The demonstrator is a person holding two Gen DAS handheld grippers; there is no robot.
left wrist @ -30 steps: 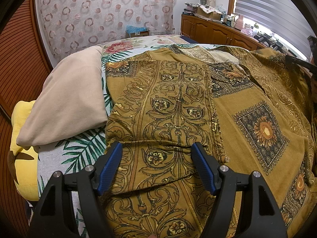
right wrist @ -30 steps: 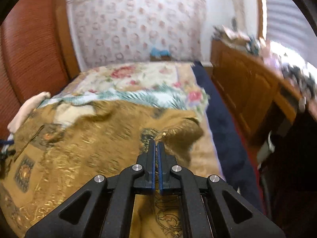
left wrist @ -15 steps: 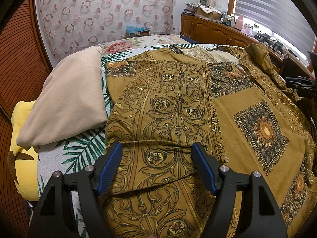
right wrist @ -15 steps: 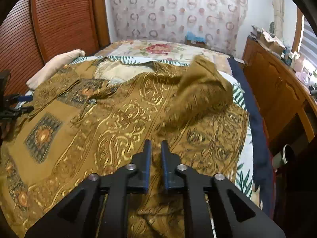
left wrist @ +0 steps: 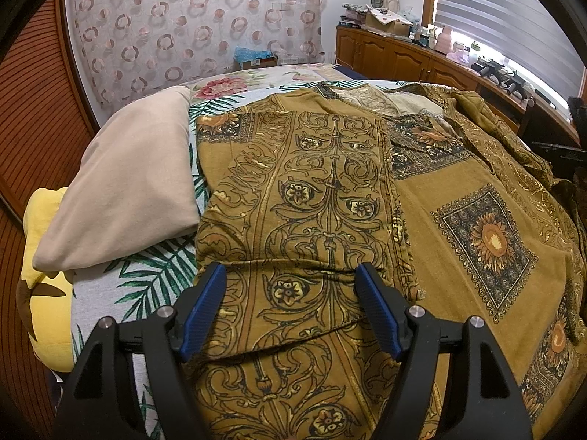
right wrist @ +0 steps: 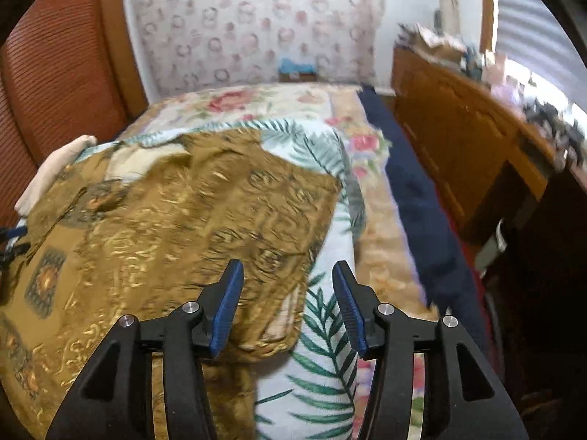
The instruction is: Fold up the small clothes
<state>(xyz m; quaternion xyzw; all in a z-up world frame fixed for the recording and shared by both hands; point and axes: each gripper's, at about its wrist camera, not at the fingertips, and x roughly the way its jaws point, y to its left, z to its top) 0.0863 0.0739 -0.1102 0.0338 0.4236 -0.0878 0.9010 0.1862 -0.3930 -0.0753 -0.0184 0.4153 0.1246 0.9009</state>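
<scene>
Garment: the mustard printed top (left wrist: 315,198) lies spread across the bed (left wrist: 146,278), its left side already turned in as a long panel.
Change, right side: a second ago the right gripper (right wrist: 286,286) was clenched on a bunch of the fabric and carrying it over; now its jaws stand apart with nothing between them, and the right flap (right wrist: 220,212) lies flat on the garment.
Right gripper position: beyond the flap's outer edge, over the palm-leaf bedsheet (right wrist: 330,315) (the view is motion-blurred, so the flap's crease is probably straight, not certainly).
Left gripper: the left gripper (left wrist: 290,300) has not shifted across the pictures; jaws wide apart, hovering over or resting on the near part of the left panel, gripping nothing.
Nearby: a beige pillow (left wrist: 124,198) just beside the garment's left edge.
Meaning for the task: both lengthwise folds look laid, so the crosswise fold, hem toward collar, is likely next.
</scene>
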